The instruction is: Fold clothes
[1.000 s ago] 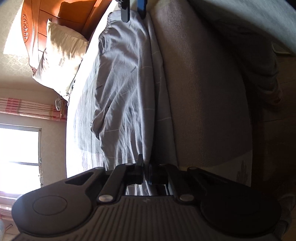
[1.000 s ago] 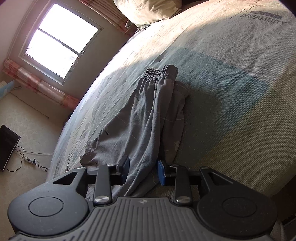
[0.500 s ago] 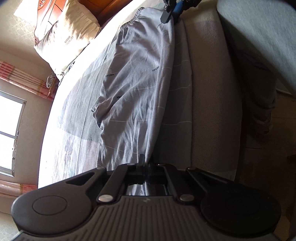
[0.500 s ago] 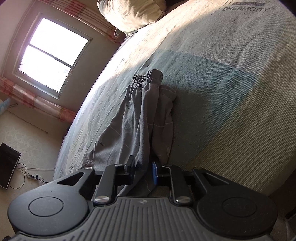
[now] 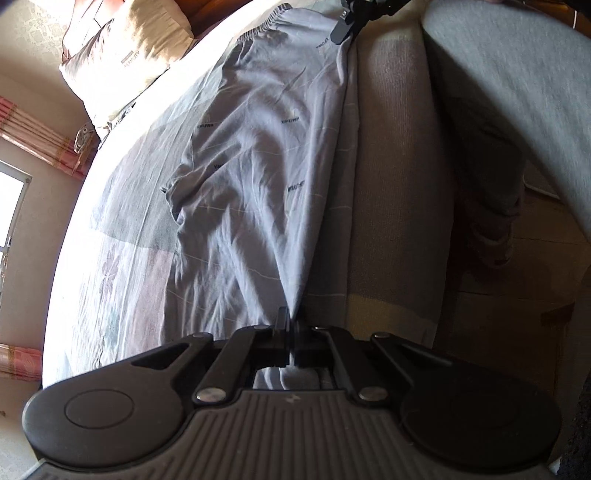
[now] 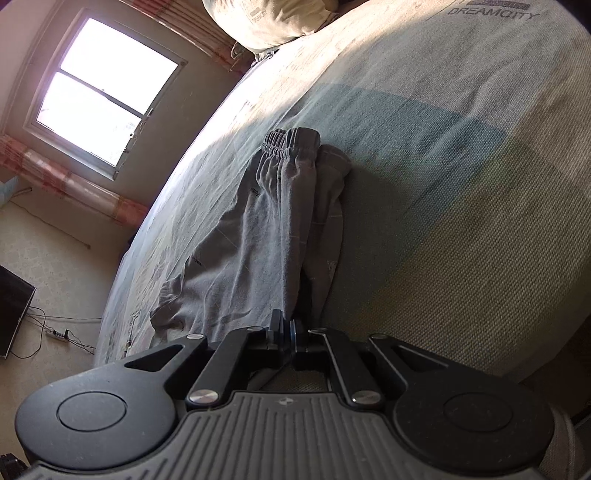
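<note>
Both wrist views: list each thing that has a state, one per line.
Trousers: spread lengthwise on the bed, creased, pinched at both ends.
Left tool: shut on the trousers' leg end.
Right tool: shut on the trousers' waist end.
Pillow: lying at the head of the bed.
Window: closed, sunlit.

A pillow (image 6: 271, 22) at the bed's (image 6: 461, 177) head, a sunlit window (image 6: 103, 92), striped curtains (image 6: 74, 184), floor cables (image 6: 55, 332).
</note>
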